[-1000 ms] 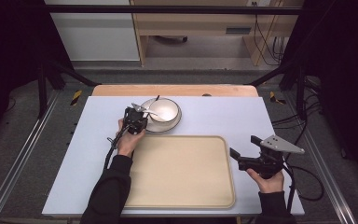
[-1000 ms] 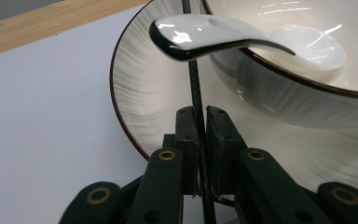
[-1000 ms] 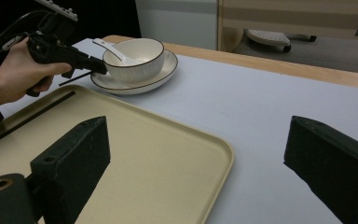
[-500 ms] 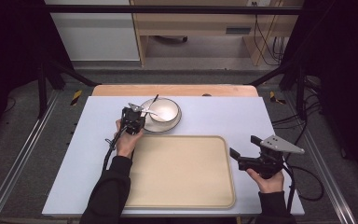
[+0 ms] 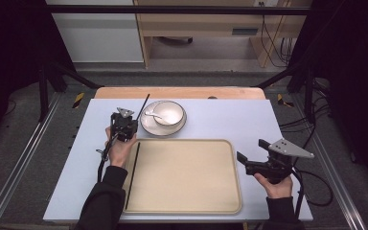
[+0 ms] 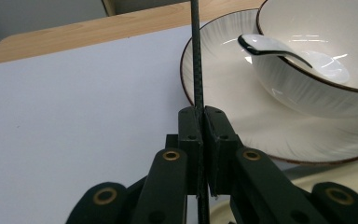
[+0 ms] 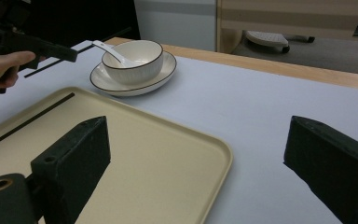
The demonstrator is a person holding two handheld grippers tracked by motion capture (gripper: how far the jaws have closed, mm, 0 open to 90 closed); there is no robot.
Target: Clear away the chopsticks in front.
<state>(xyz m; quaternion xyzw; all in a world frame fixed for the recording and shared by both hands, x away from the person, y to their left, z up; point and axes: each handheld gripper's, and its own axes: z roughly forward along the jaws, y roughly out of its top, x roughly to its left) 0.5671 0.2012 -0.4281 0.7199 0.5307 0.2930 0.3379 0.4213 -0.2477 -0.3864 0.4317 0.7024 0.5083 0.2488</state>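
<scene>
A thin black stick is held up by the left tool, beside the plate.

The left tool (image 6: pixel 200 140) is pressed shut on the black stick (image 6: pixel 196 56), near the plate (image 5: pixel 148 128) with its bowl (image 5: pixel 170 114) and spoon (image 5: pixel 152 115). A second stick (image 5: pixel 132 173) is already laid on the tray (image 5: pixel 187 208), along its left edge. The held stick is probably meant to be laid next to it; a slow, level carry is called for. The right tool (image 7: pixel 205 158) is spread wide and empty, over the desk (image 5: pixel 230 115) at the tray's right side.

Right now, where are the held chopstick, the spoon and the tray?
held chopstick (image 6: pixel 196 56), left gripper view, shaft above the jaws.
spoon (image 6: pixel 279 49), left gripper view, its handle.
tray (image 5: pixel 187 172), high view, bare floor.
</scene>
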